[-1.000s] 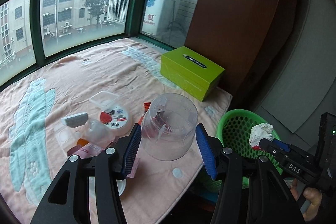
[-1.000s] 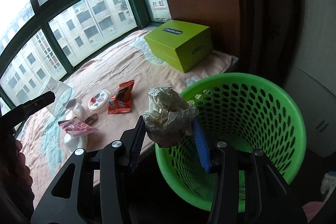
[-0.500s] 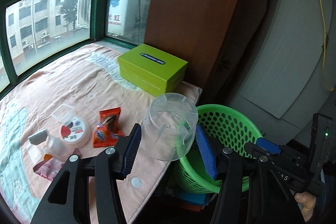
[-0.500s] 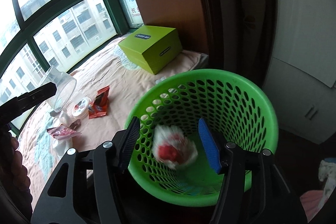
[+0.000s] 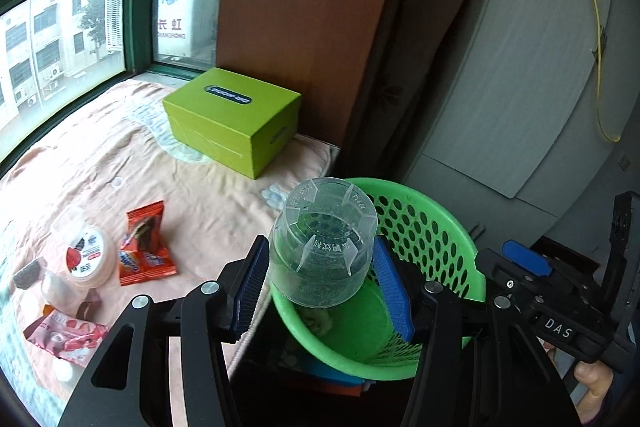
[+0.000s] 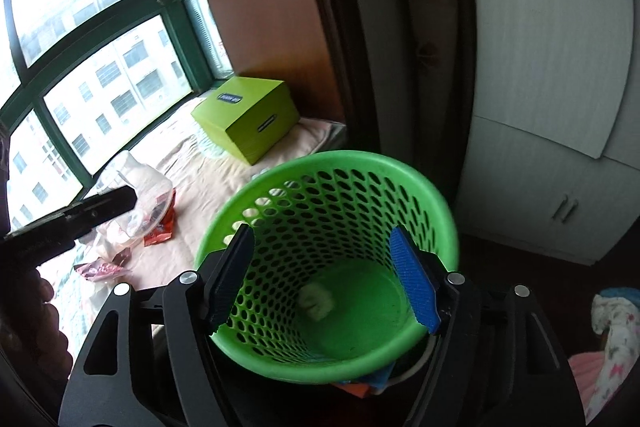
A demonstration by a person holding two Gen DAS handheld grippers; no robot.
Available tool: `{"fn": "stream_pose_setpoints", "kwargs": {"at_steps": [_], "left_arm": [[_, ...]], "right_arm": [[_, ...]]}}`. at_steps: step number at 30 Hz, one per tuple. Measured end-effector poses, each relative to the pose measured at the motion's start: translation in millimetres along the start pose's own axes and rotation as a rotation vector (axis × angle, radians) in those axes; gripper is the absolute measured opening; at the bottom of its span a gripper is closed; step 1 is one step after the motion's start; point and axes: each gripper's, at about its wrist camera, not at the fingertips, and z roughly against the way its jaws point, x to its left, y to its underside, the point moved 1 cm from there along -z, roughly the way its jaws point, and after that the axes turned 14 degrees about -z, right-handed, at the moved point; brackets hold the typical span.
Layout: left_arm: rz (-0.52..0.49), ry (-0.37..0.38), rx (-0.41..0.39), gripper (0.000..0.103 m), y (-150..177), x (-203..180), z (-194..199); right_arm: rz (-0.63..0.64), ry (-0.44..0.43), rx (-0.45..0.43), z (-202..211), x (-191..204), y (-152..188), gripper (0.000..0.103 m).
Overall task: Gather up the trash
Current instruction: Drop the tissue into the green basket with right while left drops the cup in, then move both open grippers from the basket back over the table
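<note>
My left gripper [image 5: 320,279] is shut on a clear plastic cup [image 5: 322,243], held bottom-forward over the near rim of the green mesh basket [image 5: 436,227]. In the right wrist view my right gripper [image 6: 324,279] hangs above the green mesh basket [image 6: 424,187] with its jaws opening and nothing between them. A crumpled paper wad [image 6: 317,301] lies on the basket floor; the paper wad [image 5: 318,321] also shows under the cup. The left gripper with the clear plastic cup [image 6: 138,187] appears at the left of the right wrist view.
On the pink blanket [image 5: 120,155] lie an orange snack wrapper [image 5: 145,247], a round white tub [image 5: 88,259], a pink wrapper [image 5: 66,337] and small scraps. A lime green box [image 5: 232,119] stands at the back by a brown panel [image 5: 312,7]. White cabinet doors [image 6: 552,67] stand right.
The right gripper opened and let go of the paper wad, which fell into the basket. The left gripper carried the cup from over the blanket to over the basket's rim.
</note>
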Motion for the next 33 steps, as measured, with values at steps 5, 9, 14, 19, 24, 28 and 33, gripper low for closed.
{"fn": "stream_pose_setpoints", "kwargs": {"at_steps": [5, 9, 14, 19, 24, 28, 33], "left_arm": [[-0.020, 0.035, 0.020, 0.052, -0.8, -15.6, -12.7], [-0.038, 0.058, 0.029, 0.053, -1.0, -26.8, -20.1], [-0.054, 0.072, 0.028, 0.061, -2.6, -36.8, -26.9], [-0.054, 0.075, 0.026, 0.067, -0.7, -39.9, -27.3], [-0.023, 0.045, 0.020, 0.071, 3.9, -29.3, -15.4], [0.015, 0.000, 0.016, 0.071, 11.0, -11.5, -2.0], [0.074, -0.076, 0.020, 0.071, 24.6, 19.7, 15.3]], "right_arm": [[-0.018, 0.001, -0.001, 1.4, -7.5, -1.3, 0.071], [-0.024, 0.002, -0.004, 3.7, -11.3, -2.2, 0.071], [-0.033, 0.000, -0.005, 4.8, -12.7, -2.9, 0.071], [-0.034, -0.005, -0.003, 4.2, -10.6, -1.9, 0.071], [-0.020, -0.023, 0.002, 3.7, -3.2, 0.4, 0.073], [0.003, -0.041, 0.012, 1.0, 8.6, 2.3, 0.075], [0.033, -0.067, 0.024, -3.6, 26.6, 6.2, 0.078]]}}
